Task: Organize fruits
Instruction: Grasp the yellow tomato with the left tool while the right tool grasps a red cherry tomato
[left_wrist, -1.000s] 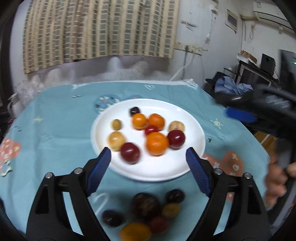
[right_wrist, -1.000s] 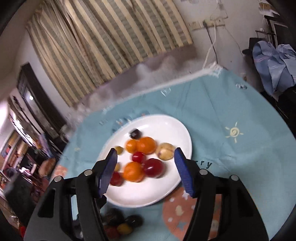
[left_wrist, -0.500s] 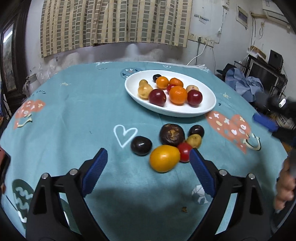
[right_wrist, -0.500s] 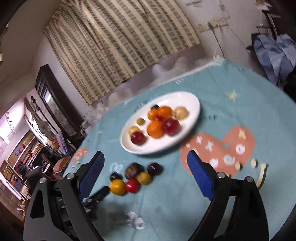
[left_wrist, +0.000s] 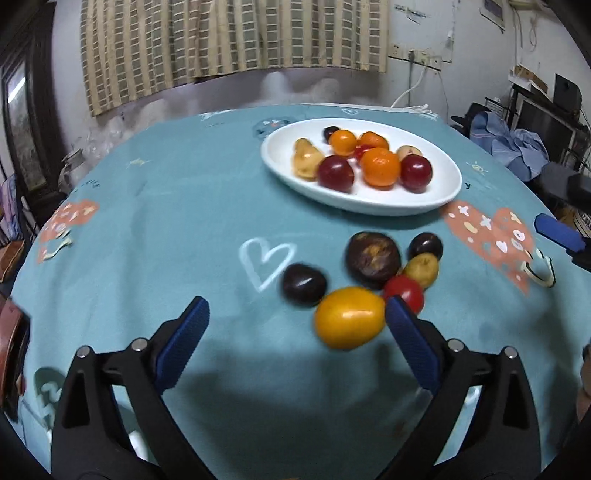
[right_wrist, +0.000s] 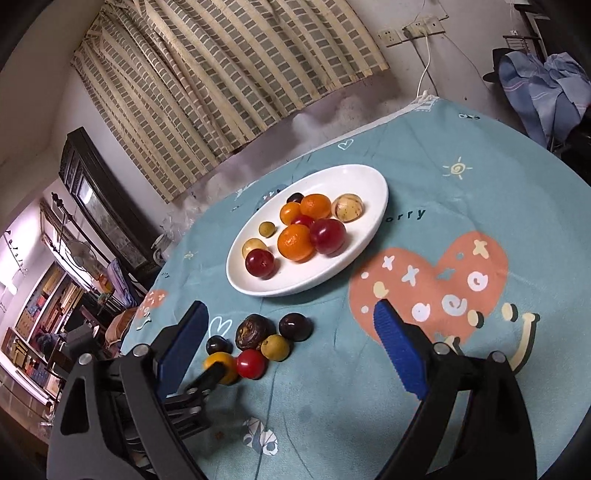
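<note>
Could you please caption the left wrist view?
Open left gripper nears a yellow fruit beside a fruit-filled white plate.

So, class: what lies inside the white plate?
The white plate holds three oranges, two red plums, yellowish fruits and one dark fruit; anything beneath the pile is hidden.

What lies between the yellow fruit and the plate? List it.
In the left wrist view, the wrinkled dark fruit lies between the yellow fruit and the plate, then bare cloth.

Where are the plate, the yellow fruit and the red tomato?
plate (right_wrist: 365, 177), right wrist view, bare far rim.
yellow fruit (left_wrist: 349, 317), left wrist view, middle of its skin.
red tomato (right_wrist: 251, 363), right wrist view, its top.
</note>
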